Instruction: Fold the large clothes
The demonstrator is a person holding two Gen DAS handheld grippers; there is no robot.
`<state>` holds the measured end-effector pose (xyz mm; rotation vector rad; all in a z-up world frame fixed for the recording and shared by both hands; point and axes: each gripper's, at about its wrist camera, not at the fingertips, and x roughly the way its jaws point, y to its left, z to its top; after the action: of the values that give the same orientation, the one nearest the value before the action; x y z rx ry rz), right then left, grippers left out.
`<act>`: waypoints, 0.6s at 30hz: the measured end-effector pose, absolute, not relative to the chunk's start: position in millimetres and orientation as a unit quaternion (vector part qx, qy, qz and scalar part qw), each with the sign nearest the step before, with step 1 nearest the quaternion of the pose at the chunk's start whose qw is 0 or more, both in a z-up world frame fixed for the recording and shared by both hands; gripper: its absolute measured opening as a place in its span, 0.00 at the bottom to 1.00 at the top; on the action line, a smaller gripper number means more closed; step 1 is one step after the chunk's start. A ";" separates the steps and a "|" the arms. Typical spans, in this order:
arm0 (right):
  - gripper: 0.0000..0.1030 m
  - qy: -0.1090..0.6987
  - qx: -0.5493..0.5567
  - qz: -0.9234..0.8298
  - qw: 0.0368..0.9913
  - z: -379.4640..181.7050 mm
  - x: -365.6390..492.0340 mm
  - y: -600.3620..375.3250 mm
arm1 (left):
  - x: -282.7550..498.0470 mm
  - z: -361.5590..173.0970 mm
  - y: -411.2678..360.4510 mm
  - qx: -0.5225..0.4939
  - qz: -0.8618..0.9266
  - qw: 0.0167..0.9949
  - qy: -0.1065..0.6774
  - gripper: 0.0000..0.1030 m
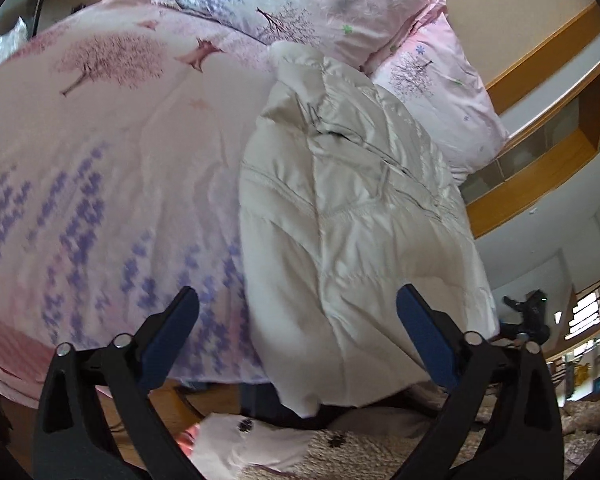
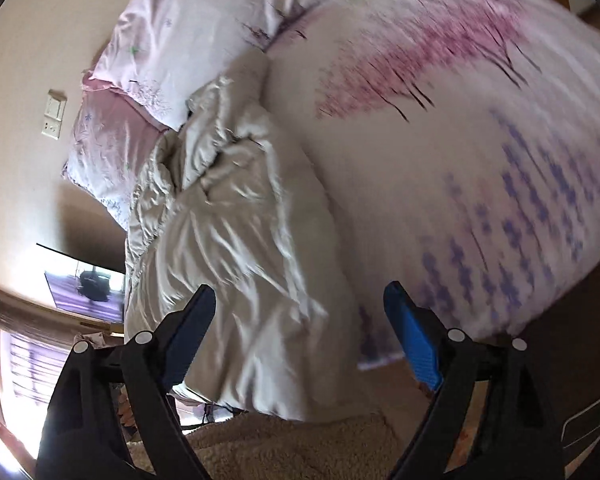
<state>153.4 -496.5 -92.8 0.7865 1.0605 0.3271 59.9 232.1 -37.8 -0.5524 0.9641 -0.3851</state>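
Your bed (image 1: 112, 184) in that pink tree-and-lavender print cover, cream puffer jacket (image 1: 352, 216) crumpled along one edge, hem hanging off the end, two matching pillows (image 1: 440, 76) up top

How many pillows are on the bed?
2: one pillow sits at the head of the bed, a second pillow beside it, just beyond the white jacket. More may be hidden.

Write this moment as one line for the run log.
left claw: open, empty | right claw: open, empty | cream padded jacket: lying folded lengthwise on floral bed cover | pillows: beyond the jacket
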 end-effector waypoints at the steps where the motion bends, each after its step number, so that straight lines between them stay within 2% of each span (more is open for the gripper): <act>1: 0.85 0.490 0.374 0.160 0.771 -98.4 152.6 -497.3 | 58.4 -39.4 229.2 -0.260 -0.183 0.829 0.460 0.87; 4: 0.81 0.489 0.396 0.189 0.754 -109.9 151.4 -494.1 | 55.6 -44.4 221.6 -0.265 -0.191 0.816 0.476 0.70; 8: 0.69 0.489 0.401 0.223 0.742 -111.7 148.7 -491.0 | 53.0 -47.3 217.3 -0.278 -0.196 0.811 0.476 0.67; 18: 0.61 0.496 0.389 0.253 0.734 -111.9 142.3 -471.9 | 43.5 -52.6 208.8 -0.303 -0.209 0.796 0.481 0.49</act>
<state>142.3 -471.9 -111.9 0.8550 1.0910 0.5572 43.5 208.8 -52.6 -0.6506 1.0322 -0.4479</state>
